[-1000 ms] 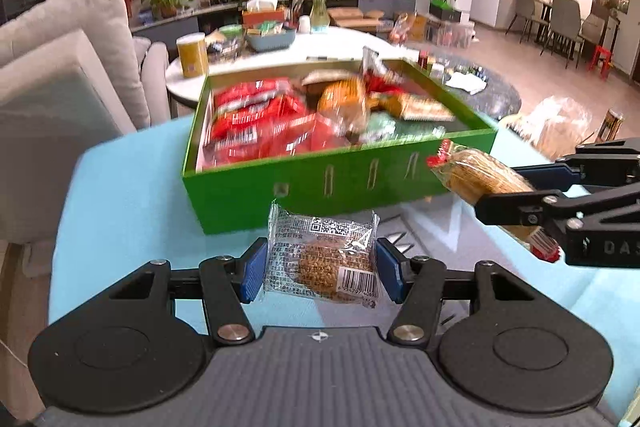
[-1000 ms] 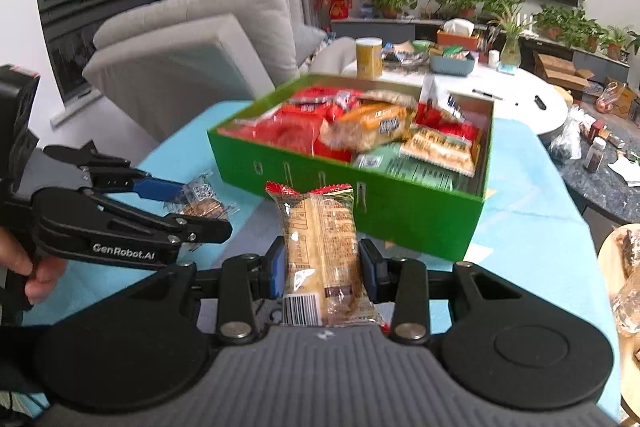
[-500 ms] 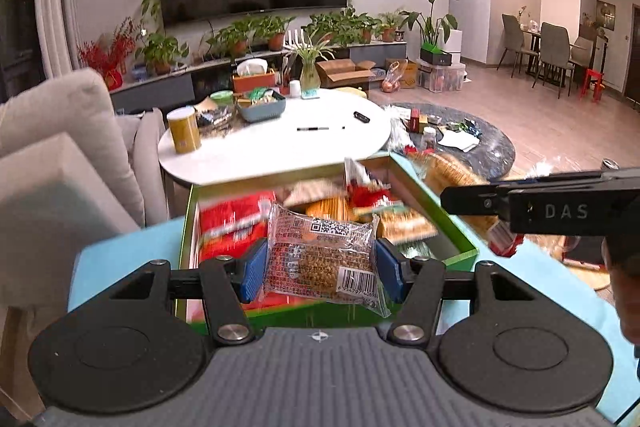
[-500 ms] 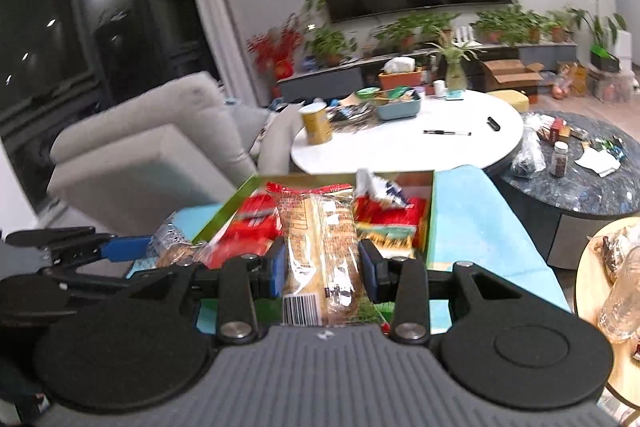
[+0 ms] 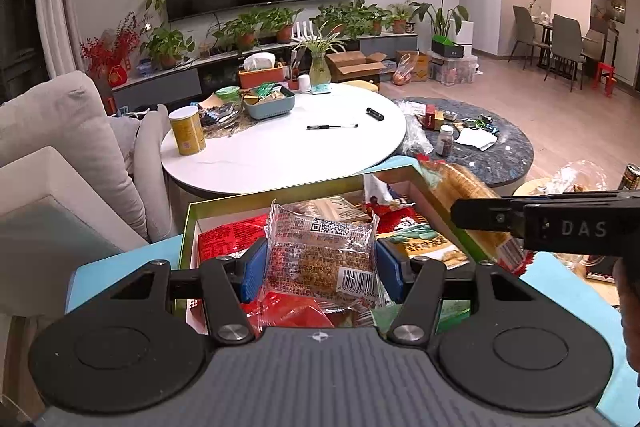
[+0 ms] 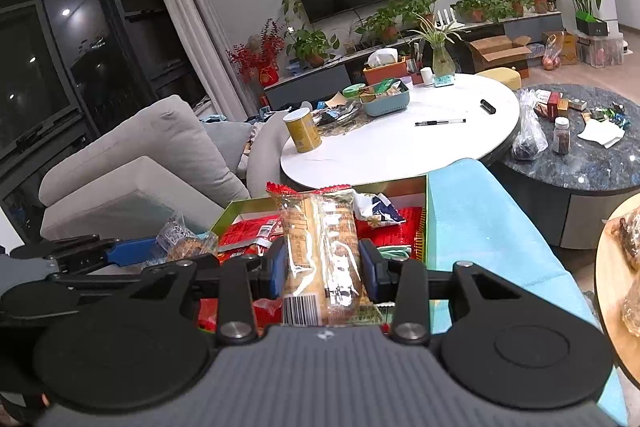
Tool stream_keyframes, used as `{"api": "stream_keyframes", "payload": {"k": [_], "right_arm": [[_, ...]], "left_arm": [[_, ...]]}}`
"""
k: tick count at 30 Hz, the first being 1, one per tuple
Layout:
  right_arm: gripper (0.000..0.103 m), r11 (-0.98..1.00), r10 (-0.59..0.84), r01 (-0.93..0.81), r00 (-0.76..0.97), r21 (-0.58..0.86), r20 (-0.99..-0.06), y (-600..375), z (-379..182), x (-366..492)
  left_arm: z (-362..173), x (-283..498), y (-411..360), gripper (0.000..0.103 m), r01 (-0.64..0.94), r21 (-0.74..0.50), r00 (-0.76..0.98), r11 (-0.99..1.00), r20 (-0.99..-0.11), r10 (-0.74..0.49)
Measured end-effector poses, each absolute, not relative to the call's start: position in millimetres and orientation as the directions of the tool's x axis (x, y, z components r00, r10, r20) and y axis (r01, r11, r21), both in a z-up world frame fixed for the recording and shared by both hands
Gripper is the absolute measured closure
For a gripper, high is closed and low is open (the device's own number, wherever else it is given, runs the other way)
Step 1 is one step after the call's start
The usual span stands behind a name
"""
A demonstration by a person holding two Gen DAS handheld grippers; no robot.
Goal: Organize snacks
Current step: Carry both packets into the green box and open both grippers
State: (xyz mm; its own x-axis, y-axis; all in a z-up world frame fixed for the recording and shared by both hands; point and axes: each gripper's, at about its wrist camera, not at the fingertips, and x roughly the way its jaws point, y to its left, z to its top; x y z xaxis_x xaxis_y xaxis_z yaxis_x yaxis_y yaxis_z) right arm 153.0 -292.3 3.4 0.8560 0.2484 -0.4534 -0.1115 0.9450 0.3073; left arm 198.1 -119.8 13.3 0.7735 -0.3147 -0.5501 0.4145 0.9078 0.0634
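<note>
- Left claw (image 5: 321,267) is closed on a clear-wrapped grain cake packet (image 5: 320,253), its blue pads pressing both side edges; the packet hangs in the air above the green box (image 5: 188,227).
- Right claw (image 6: 322,269) is clamped on a long cracker packet (image 6: 318,251) with red crimped ends, held lengthwise between the pads, also above the box.
- Seen from the left wrist, the right claw holds its packet over the box's right wall.
- Inside the box lie red packets (image 5: 228,241) and other wrapped snacks.
- Under the box is a desk (image 6: 476,223) covered in light blue.
- Beyond it stands a round white table (image 5: 280,147) carrying a yellow can (image 5: 187,131) and a pen (image 5: 331,126).
</note>
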Motion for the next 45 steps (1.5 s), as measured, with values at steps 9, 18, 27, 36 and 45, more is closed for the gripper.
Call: {"api": "stream_keyframes", "payload": {"k": [9,18,27,36,45], "right_arm": [[0.036,0.939,0.254,-0.102,0.849,0.327,-0.463,-295.0,0.9,162.8],[0.036,0.931,0.252,-0.07,0.835,0.359,-0.489,-296.9,-6.6,179.5],[0.036,0.922,0.27,-0.063,0.812,0.383,-0.517,-293.6,-18.7,196.6],[0.036,0.915,0.288,-0.063,0.794,0.399,-0.535,-285.7,-27.8,201.5],[0.036,0.916,0.277,-0.055,0.804,0.397,-0.527,-287.1,-22.4,195.0]], "left_arm": [[6.7,215.3,-124.3,0.049,0.406,0.054,0.767,0.912,-0.564,-0.307],[-3.0,238.4,-132.8,0.049,0.397,0.04,0.751,0.917,-0.588,-0.3],[-18.4,254.2,-129.0,0.049,0.382,0.031,0.734,0.924,-0.618,-0.283],[-28.8,259.6,-124.0,0.046,0.372,0.021,0.72,0.928,-0.638,-0.274],[-18.0,249.5,-116.7,0.03,0.358,0.042,0.751,0.933,-0.607,-0.261]]}}
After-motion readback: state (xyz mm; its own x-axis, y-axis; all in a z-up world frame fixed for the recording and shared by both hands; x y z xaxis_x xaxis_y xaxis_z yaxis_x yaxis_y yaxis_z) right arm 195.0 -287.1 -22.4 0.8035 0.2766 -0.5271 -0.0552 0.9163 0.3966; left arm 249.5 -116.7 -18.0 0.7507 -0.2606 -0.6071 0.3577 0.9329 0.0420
